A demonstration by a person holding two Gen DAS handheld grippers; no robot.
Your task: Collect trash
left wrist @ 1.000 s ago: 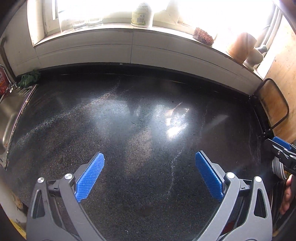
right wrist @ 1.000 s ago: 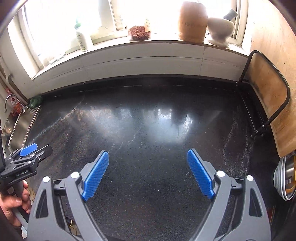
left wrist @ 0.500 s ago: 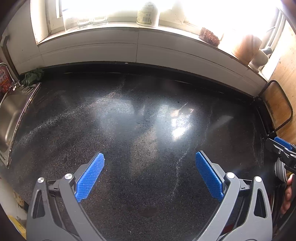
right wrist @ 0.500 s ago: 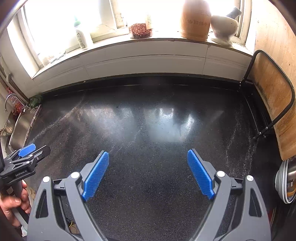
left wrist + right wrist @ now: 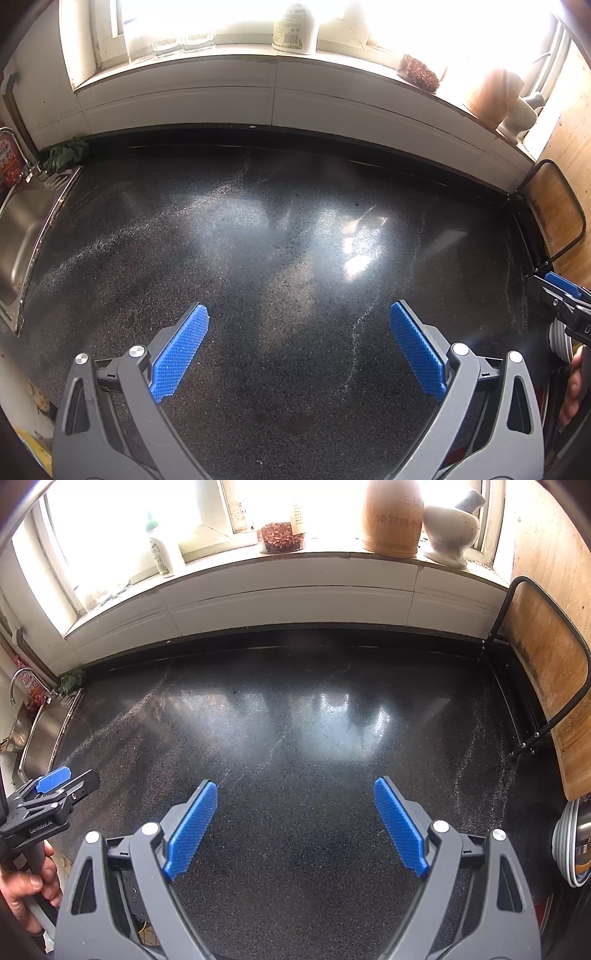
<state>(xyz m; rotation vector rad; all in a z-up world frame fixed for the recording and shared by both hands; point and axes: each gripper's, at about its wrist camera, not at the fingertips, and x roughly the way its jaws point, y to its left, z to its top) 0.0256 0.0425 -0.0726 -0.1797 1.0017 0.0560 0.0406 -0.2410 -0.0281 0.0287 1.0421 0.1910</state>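
Above the black speckled countertop (image 5: 295, 229): no trash can be made out on it | left gripper (image 5: 299, 325) jaws spread wide, holding nothing | right gripper (image 5: 295, 801) likewise wide apart and empty | steel sink (image 5: 22, 236) at left | wooden cutting board (image 5: 550, 686) in rack at right | windowsill (image 5: 295, 559) with wooden jar (image 5: 391, 517) and mortar (image 5: 450, 528) beyond.

Black countertop (image 5: 295, 229) (glossy) below sunlit window (image 5: 122, 535).

A dark speckled stone countertop (image 5: 295, 720) lies glossy, with green leafy scraps (image 5: 72, 681) at its back-left corner.
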